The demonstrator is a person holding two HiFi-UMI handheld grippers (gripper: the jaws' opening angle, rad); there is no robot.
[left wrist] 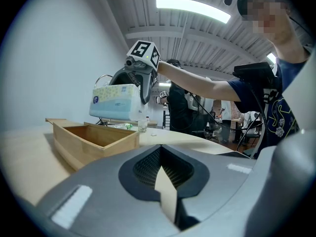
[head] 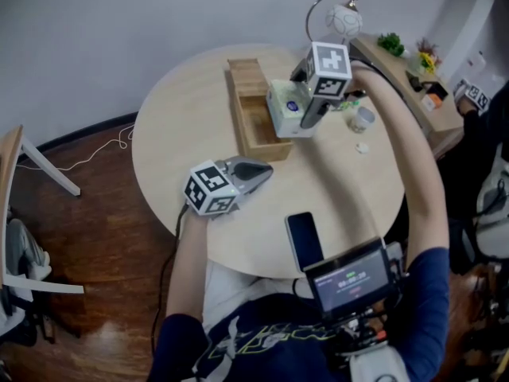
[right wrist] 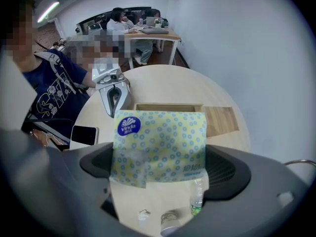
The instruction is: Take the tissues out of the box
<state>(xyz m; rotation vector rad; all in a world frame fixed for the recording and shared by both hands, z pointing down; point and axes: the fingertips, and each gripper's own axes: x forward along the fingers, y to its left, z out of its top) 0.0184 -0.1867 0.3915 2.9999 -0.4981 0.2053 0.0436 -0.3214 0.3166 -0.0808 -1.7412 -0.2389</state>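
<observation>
Head view: my right gripper [head: 307, 120] holds the tissue pack [head: 286, 106] raised above the wooden box [head: 256, 130]. My left gripper [head: 262, 171] lies on the table [head: 175, 134].
Left gripper view: jaws together, nothing between them.
Right gripper view: jaws clamped on the pack, the box beneath it.

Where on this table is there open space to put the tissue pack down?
Bare wood left of the wooden box out to the table edge, and between box, left gripper and phone. Crowded at right: cup, bottle.
</observation>
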